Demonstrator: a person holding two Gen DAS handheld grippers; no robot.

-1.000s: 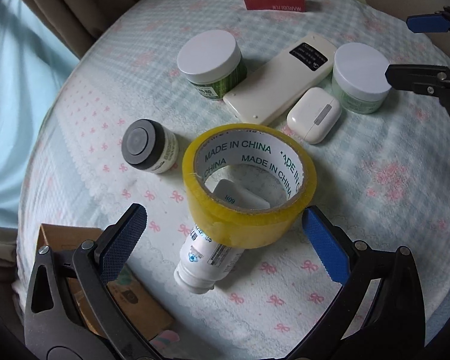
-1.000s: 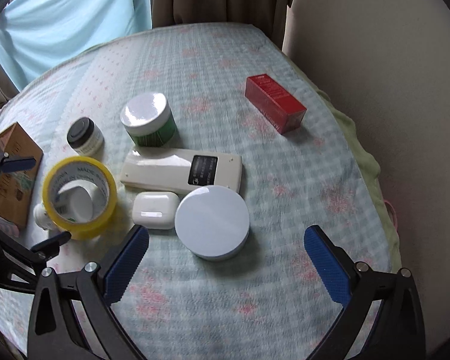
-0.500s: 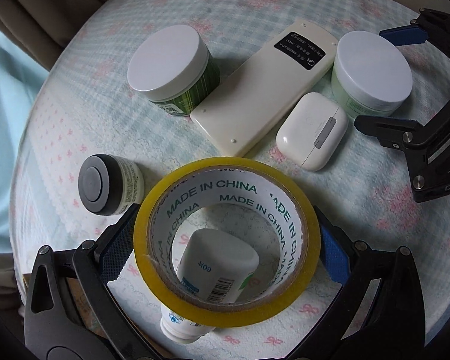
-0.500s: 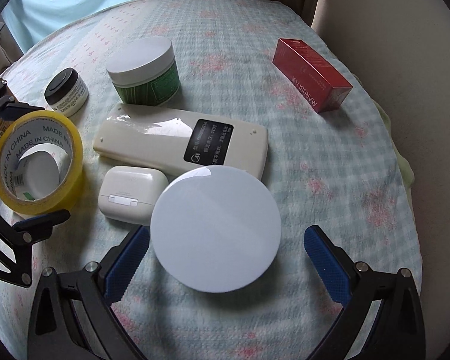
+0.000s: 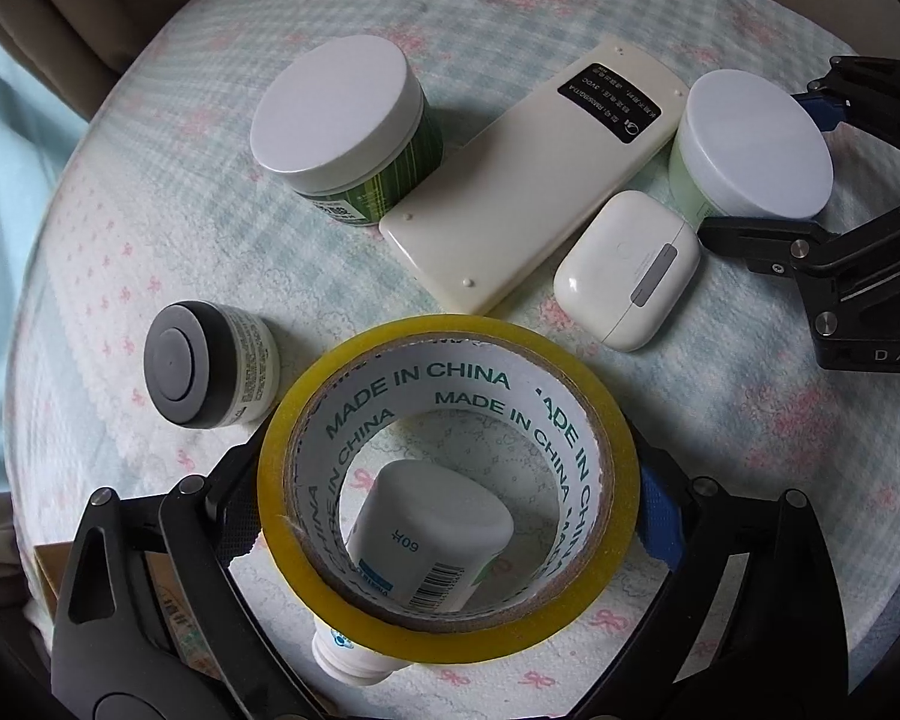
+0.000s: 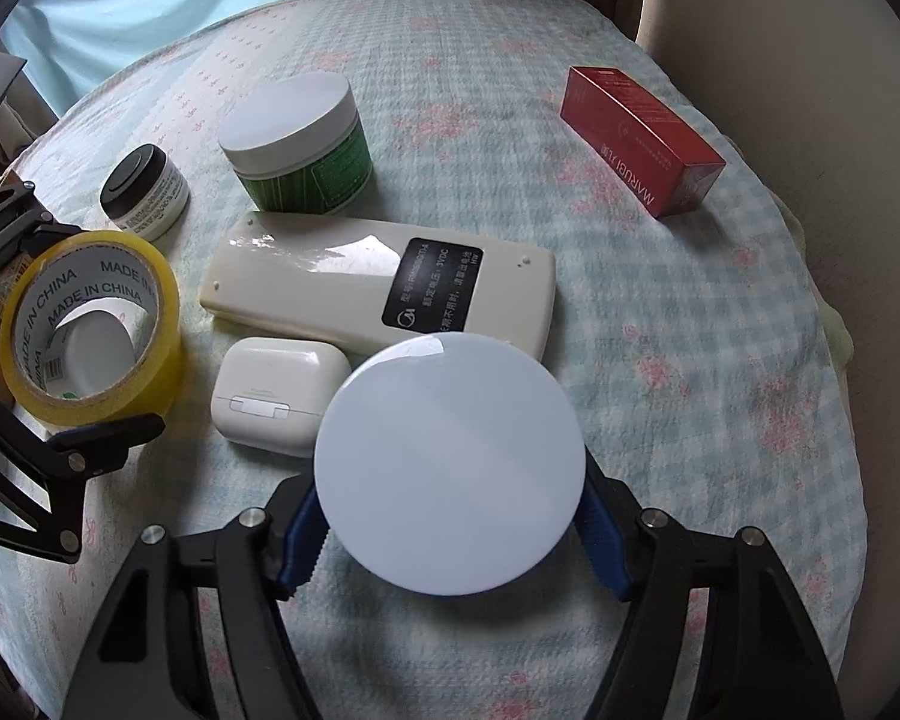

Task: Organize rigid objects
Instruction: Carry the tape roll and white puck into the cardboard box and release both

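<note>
Yellow tape roll, ringed round white plastic bottle: left gripper clamped on it. Right gripper clamped on white-lidded pale-green jar.

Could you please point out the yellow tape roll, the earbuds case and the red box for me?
yellow tape roll (image 5: 450, 636), left wrist view, on its yellow outer band.
earbuds case (image 6: 279, 396), right wrist view, on its lid top.
red box (image 6: 642, 138), right wrist view, on its top face.
</note>
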